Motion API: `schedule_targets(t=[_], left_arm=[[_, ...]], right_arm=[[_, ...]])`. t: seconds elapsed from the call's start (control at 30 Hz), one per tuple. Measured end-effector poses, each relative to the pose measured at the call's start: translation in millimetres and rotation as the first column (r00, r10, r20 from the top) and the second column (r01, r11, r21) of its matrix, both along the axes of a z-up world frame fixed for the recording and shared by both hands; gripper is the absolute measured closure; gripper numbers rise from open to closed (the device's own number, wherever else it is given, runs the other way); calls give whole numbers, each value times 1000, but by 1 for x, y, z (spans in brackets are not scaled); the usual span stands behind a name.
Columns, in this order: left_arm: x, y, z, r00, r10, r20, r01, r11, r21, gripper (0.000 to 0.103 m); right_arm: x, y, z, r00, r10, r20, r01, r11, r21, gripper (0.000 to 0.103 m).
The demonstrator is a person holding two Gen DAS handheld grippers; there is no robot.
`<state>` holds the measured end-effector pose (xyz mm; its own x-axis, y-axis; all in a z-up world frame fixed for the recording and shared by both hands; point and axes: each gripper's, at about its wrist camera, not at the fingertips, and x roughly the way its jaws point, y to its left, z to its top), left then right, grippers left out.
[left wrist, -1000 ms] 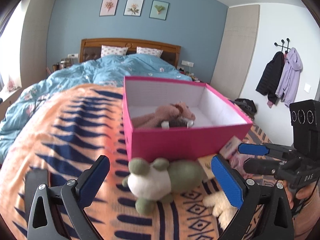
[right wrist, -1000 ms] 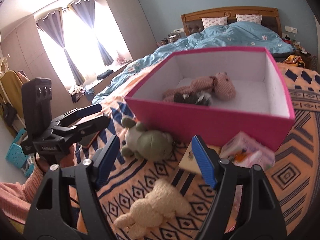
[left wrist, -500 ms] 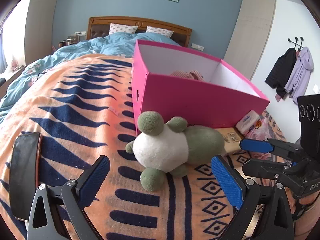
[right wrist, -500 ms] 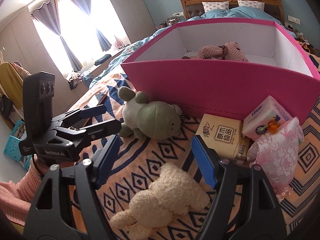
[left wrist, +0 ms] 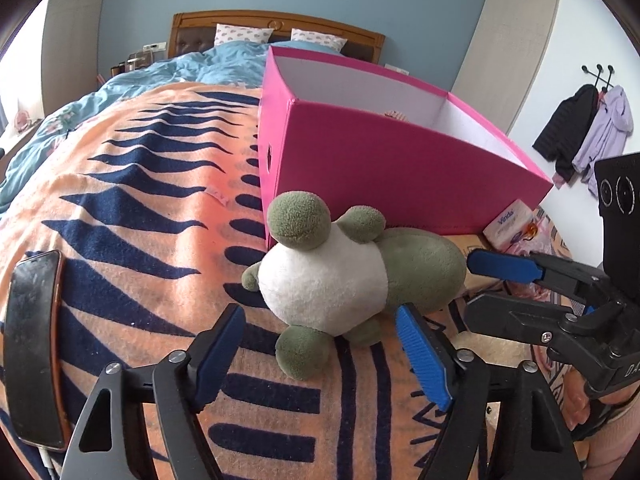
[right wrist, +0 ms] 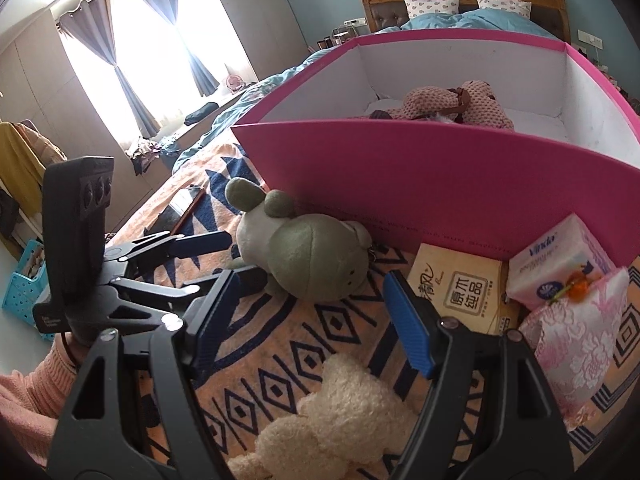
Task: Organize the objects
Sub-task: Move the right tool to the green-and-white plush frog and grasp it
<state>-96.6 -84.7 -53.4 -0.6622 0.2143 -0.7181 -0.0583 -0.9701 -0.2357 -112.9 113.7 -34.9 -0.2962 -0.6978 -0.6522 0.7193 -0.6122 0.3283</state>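
Note:
A green and white plush frog (left wrist: pixel 340 276) lies on the patterned blanket against the pink box (left wrist: pixel 400 176); it also shows in the right wrist view (right wrist: pixel 304 256). My left gripper (left wrist: pixel 320 344) is open, its jaws just short of the frog. My right gripper (right wrist: pixel 308 320) is open above a cream plush bear (right wrist: pixel 340 412); it also shows in the left wrist view (left wrist: pixel 480 284). A pink knitted plush (right wrist: pixel 452 104) lies inside the pink box (right wrist: pixel 440 176).
A tan tissue pack (right wrist: pixel 460 288), a Vinda tissue pack (right wrist: pixel 556 264) and a pink floral pouch (right wrist: pixel 576 336) lie by the box's front. A phone (left wrist: pixel 32 344) lies on the blanket at left. A blue duvet and headboard are behind.
Both grippers have moved lower and closer to the toys. The left gripper's jaws now reach the frog's near side; the box looms larger.

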Motion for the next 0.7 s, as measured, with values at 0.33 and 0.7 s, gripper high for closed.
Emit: schedule_targets(t=[0.33,0.7], left_arm=[[-8,-4,-1,999,-36,20,35,999,41,30],[-7,2,-2,997,-71,13,70,996,62,36]], right_arm=[[-18,-15,-10,999,-2,43,2,1000,1,34],[-21,-9,-12,999,-25,34,26,1000,-6,47]])
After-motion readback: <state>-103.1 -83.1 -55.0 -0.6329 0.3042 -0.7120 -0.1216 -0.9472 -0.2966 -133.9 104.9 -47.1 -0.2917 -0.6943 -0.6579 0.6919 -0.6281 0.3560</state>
